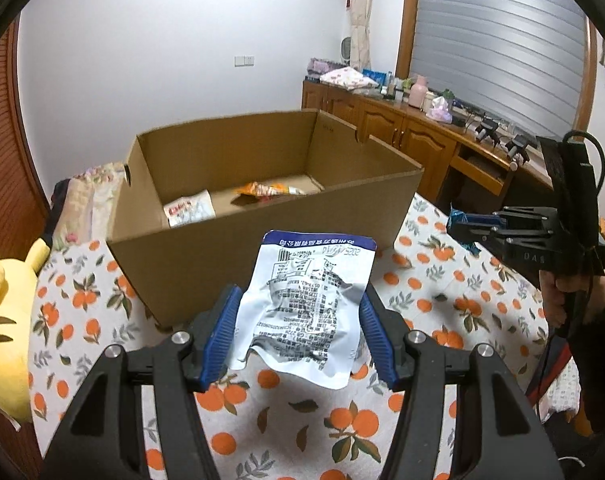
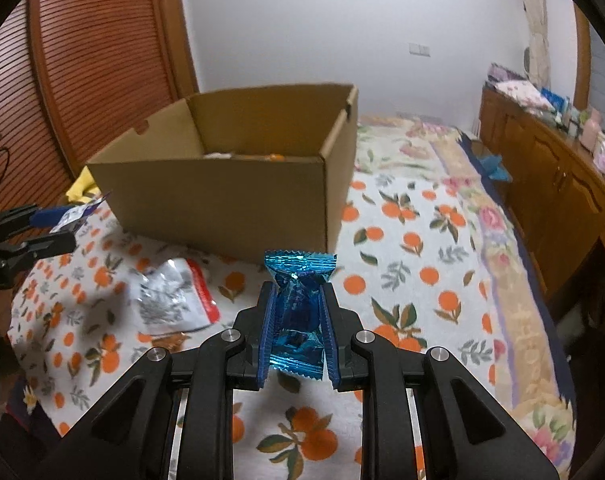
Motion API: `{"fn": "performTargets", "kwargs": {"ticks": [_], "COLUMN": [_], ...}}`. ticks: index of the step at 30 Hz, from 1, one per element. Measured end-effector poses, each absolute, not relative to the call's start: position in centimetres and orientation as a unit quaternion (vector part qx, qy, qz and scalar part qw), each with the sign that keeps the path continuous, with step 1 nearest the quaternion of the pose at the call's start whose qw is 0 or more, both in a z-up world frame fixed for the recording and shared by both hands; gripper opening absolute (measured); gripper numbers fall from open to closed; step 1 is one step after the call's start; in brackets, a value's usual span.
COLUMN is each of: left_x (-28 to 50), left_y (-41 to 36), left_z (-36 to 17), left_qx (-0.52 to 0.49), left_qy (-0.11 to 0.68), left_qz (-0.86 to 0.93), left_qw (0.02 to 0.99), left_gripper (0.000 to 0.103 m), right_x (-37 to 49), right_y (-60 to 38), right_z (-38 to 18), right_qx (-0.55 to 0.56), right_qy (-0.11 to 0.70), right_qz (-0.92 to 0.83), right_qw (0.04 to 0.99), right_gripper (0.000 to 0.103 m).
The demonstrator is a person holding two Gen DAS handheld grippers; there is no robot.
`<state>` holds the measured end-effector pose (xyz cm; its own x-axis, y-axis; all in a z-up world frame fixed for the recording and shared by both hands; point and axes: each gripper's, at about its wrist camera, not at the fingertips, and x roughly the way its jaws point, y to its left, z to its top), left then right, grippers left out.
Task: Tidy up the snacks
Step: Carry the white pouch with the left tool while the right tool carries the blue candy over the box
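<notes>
Two snacks are up off the bed at once, one in each gripper, which looks like a way to carry a pair to the cardboard box [image 1: 230, 184] in a single trip. The left gripper [image 1: 298, 322] has its jaws closed on a white pouch with a blue top band [image 1: 306, 304]; the pouch sits crosswise between the blue pads, pinched at its lower side edges so that most of it stands up and forward of the jaws, printed back facing the camera. The right gripper [image 2: 296, 322] has its jaws nearly together on a blue foil wrapper [image 2: 298, 308], held lengthwise between the pads with its crimped upper end poking out past the tips. Both point down toward the orange-print bedspread [image 2: 402, 240], with the open box just ahead of them; it already holds a white packet [image 1: 188, 210] and an orange packet [image 1: 268, 190]. A white and red pouch [image 2: 174, 300] lies on the bedspread near the box, not yet collected.
</notes>
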<state>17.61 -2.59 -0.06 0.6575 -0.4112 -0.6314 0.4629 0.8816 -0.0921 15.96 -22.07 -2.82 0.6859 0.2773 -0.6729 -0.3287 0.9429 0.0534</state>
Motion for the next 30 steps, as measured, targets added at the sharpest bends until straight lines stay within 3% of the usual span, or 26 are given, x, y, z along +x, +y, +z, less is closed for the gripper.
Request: {"fn": "performTargets", "kwargs": {"ticks": [15,30], "left_x": [21.5,27.9], "left_y": [-1.9,-0.3], "left_z": [4.3,2.9], "left_qx": [0.041,0.032], "left_qy": [0.292,0.304], "left_qz": [-0.23,-0.207], "left_qw": [0.927,0.929], "left_gripper": [0.058,0.059], "right_x": [18.2,22.8], "right_y": [-19.1,-16.3], "right_z": [1.6,2.8], "right_qx": [-0.062,-0.082], "right_qy": [0.312,0.303], "right_qz": [0.206,0.214], "right_qw": [0.925,0.925], "right_gripper": [0.02,0.02]}}
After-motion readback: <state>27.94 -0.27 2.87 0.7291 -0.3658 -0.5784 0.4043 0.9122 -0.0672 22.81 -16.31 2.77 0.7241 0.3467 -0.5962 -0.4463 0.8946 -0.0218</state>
